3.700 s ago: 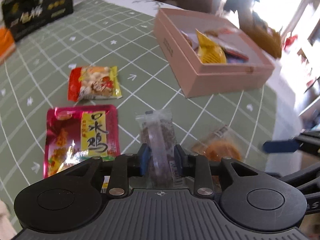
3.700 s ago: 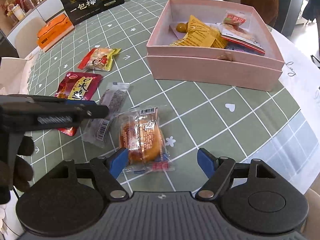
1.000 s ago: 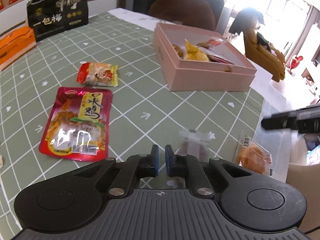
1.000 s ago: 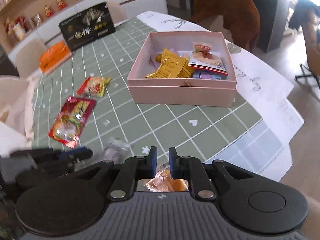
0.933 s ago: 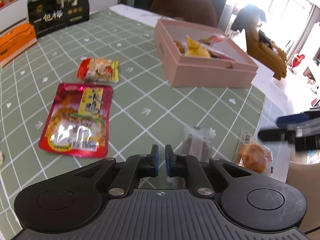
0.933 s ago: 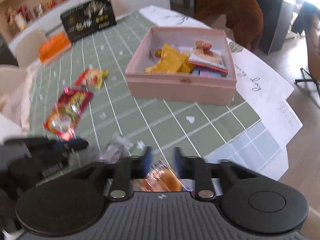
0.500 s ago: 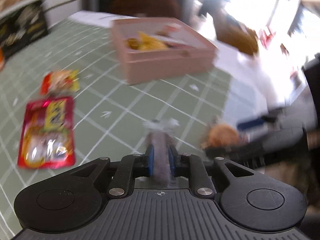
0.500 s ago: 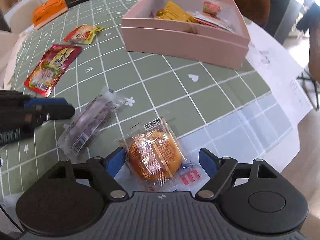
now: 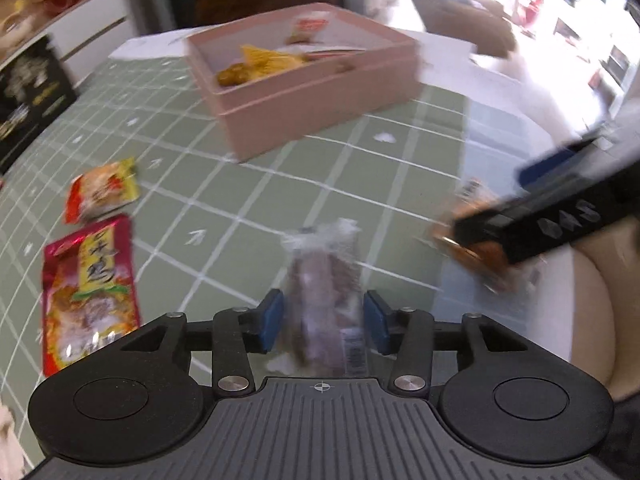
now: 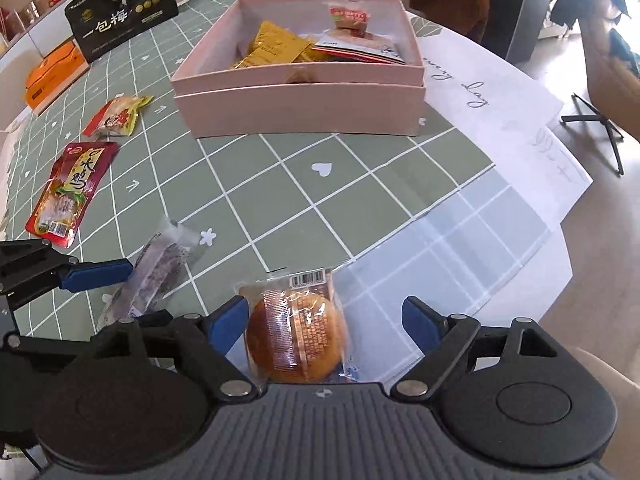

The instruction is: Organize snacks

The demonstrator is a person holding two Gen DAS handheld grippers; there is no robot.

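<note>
Snacks lie loose before the pink box (image 10: 298, 110). Your left gripper (image 9: 323, 322), jaws opening, straddles the purple bar (image 9: 326, 284); your right gripper (image 10: 326, 326), opening wide, straddles the cake (image 10: 298, 338). Step: grasping. Next, close both, then carry boxward.

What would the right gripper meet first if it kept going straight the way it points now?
Most likely the wrapped round cake, which lies between the right gripper's opening jaws on the checked tablecloth; how far above it the fingers stand is unclear.
</note>
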